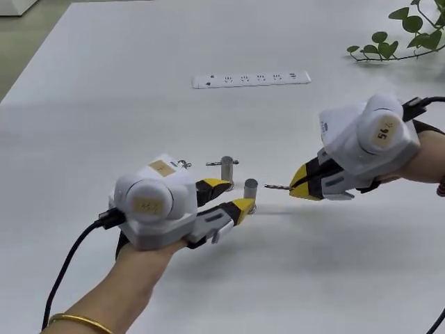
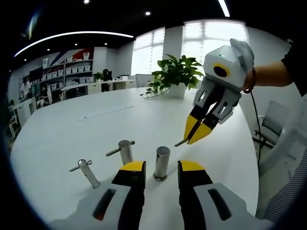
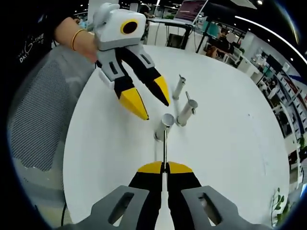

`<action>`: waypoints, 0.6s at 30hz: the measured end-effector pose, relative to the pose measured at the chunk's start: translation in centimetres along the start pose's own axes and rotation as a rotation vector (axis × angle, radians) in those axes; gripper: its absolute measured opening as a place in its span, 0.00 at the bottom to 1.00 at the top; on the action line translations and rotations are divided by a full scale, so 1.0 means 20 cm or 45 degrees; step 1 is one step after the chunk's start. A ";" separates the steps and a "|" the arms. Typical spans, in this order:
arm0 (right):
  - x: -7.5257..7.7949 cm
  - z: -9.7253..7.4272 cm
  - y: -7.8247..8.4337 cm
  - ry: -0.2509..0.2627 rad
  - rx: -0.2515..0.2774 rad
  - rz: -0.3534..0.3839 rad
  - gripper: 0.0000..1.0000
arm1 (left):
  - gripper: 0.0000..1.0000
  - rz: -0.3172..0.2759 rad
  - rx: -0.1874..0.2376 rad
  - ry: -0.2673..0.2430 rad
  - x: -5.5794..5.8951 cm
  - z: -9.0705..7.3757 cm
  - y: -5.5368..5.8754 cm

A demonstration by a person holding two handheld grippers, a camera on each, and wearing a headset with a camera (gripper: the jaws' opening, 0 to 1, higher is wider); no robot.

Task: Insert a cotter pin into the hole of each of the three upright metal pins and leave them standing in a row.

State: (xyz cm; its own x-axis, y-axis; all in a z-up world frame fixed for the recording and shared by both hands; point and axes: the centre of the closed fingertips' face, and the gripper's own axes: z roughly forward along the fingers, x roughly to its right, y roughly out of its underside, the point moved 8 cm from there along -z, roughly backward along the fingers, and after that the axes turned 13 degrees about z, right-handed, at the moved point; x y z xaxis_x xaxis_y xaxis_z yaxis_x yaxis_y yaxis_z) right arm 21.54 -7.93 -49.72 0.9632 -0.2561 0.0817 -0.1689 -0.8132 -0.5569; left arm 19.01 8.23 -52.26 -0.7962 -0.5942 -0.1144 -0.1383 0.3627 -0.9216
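Right gripper (image 3: 164,168) first: we see its jaws pressed together on a cotter pin (image 3: 164,143), which sticks straight out ahead of the yellow tips. The pin's free end lies just beside the top of the bare metal pin (image 3: 165,125); we cannot tell whether it touches or has entered the hole. From the head view the same right gripper (image 1: 299,186) holds the cotter pin (image 1: 277,186) level, pointing at the bare metal pin (image 1: 250,189).

The left gripper (image 2: 162,167) has its jaws spread, one on each side of the bare metal pin (image 2: 161,163), low near its base. We cannot tell whether either jaw touches it.

We count three metal pins, all standing on the white table (image 1: 104,104) in a rough row. Next to the bare one stands the middle metal pin (image 2: 126,151) with a second cotter pin (image 2: 115,151) through its head, and beyond it the far metal pin (image 2: 88,173) with a third cotter pin (image 2: 76,167) through it. That makes three cotter pins: two seated, one pinched in the right gripper.

Farther off on the table lies one power strip (image 1: 250,79), and one plant (image 1: 403,35) trails in at the corner.
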 end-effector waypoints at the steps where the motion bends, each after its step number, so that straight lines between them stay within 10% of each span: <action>1: 0.00 0.00 0.00 0.000 -0.001 -0.001 0.00 | 0.24 0.000 -0.002 -0.001 0.00 0.00 0.00; 18: 0.02 0.03 -0.01 -0.021 0.010 -0.035 0.00 | 0.22 -0.011 -0.077 0.003 0.02 0.14 0.05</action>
State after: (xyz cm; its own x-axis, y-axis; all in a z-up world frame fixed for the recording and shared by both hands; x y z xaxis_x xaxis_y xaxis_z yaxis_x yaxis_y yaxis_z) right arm 22.06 -7.62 -50.13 0.9708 -0.2250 0.0837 -0.1407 -0.8158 -0.5609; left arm 20.23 6.39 -54.20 -0.7962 -0.5957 -0.1059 -0.1800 0.4003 -0.8985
